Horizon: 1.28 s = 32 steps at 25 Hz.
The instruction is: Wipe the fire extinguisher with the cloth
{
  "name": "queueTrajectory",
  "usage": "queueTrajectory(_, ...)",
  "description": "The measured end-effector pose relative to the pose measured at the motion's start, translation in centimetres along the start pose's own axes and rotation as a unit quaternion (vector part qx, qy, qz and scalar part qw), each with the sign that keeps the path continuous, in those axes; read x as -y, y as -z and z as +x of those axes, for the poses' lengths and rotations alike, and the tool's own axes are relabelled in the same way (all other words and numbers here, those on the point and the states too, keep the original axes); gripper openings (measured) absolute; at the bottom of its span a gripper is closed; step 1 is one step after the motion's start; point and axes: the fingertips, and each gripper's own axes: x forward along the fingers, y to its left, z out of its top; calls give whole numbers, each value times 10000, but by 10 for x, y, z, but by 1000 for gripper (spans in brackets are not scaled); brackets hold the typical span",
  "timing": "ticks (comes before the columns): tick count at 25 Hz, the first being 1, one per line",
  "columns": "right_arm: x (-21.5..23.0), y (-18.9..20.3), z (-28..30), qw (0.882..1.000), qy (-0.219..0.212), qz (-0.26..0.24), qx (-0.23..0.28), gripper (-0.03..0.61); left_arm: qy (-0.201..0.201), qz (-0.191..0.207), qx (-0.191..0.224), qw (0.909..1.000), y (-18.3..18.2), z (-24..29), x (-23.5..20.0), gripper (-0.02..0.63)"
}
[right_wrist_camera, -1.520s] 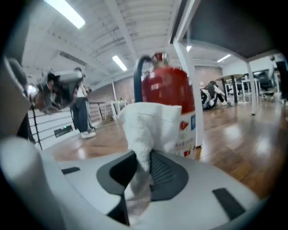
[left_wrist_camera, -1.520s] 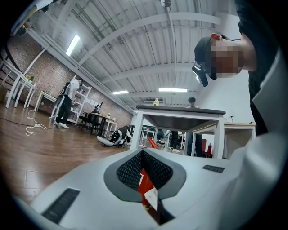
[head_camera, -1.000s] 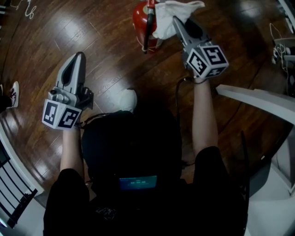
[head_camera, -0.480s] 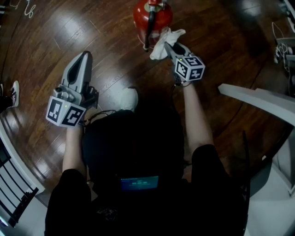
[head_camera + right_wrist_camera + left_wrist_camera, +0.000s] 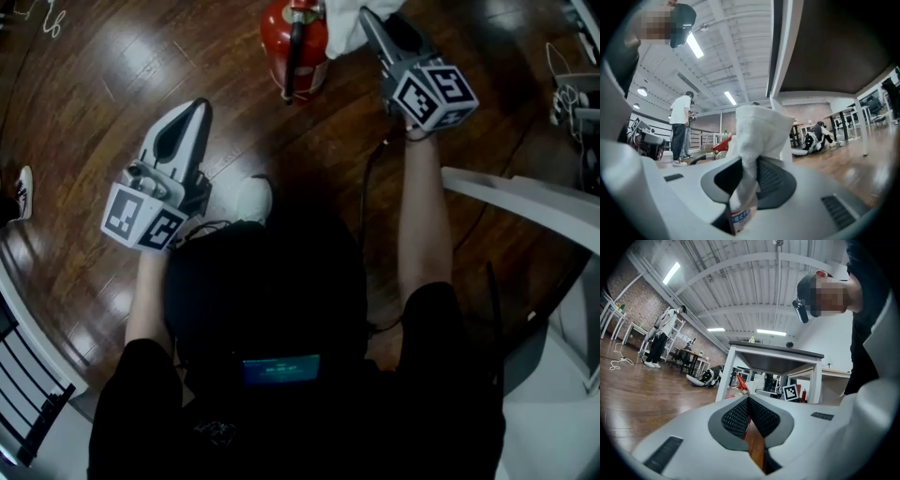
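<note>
A red fire extinguisher (image 5: 298, 42) with a black hose stands on the wooden floor at the top of the head view. My right gripper (image 5: 367, 17) is shut on a white cloth (image 5: 345, 30) just right of the extinguisher's top; whether the cloth touches it I cannot tell. The right gripper view shows the cloth (image 5: 757, 136) pinched between the jaws and a bit of the red extinguisher (image 5: 723, 144) behind it. My left gripper (image 5: 195, 105) hovers lower left, apart from the extinguisher, jaws shut with nothing between them (image 5: 749, 401).
A white table edge (image 5: 525, 202) runs along the right side. A white shoe (image 5: 251, 199) rests on the floor below the extinguisher. Cables lie at the right edge (image 5: 567, 98). A person's sneaker (image 5: 21, 183) shows at far left. A person (image 5: 682, 129) stands in the background.
My right gripper, which dipped down beside the extinguisher with the cloth half a second ago, has risen back up to its top. The left gripper has drifted slightly up and right.
</note>
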Motion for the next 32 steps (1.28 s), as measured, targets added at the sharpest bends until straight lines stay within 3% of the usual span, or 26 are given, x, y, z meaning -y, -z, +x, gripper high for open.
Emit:
queueTrajectory(3, 0, 38, 11, 9993, 25, 86, -369, 87, 172, 34, -88, 9998, 6, 9, 8, -2)
queueTrajectory(5, 7, 77, 11, 9973, 188, 411, -583, 84, 335, 97, -230, 9991, 13, 18, 14, -2)
queueTrajectory(10, 9, 195, 2, 9798, 418, 1169, -1569, 83, 645, 95, -424, 9970, 27, 32, 29, -2)
queueTrajectory(14, 6, 232, -4, 9691, 258, 1149, -2169, 83, 789, 47, -485, 9957, 33, 35, 38, -2)
queueTrajectory(17, 17, 200, -15, 9764, 297, 946, -1921, 84, 819, 34, -544, 9951, 37, 35, 42, -2)
queueTrajectory(20, 39, 105, -28, 9901, 389, 1086, -799, 84, 834, 54, -596, 9947, 38, 34, 43, -2)
queueTrajectory(22, 42, 33, -35, 9933, 272, 1127, -3, 85, 773, 9, -570, 9954, 38, 31, 41, -2)
queueTrajectory(25, 13, -43, -36, 9935, -69, 944, 632, 86, 700, -59, -509, 9962, 35, 28, 39, -2)
queueTrajectory(27, -15, -51, -25, 9952, -290, 744, 573, 86, 683, -54, -490, 9964, 34, 28, 37, -2)
queueTrajectory(29, -38, -27, -10, 9970, -384, 597, 294, 86, 643, -46, -462, 9968, 33, 27, 35, -2)
queueTrajectory(32, -56, 16, -9, 9973, -169, 698, 122, 86, 605, -13, -455, 9971, 34, 24, 36, -2)
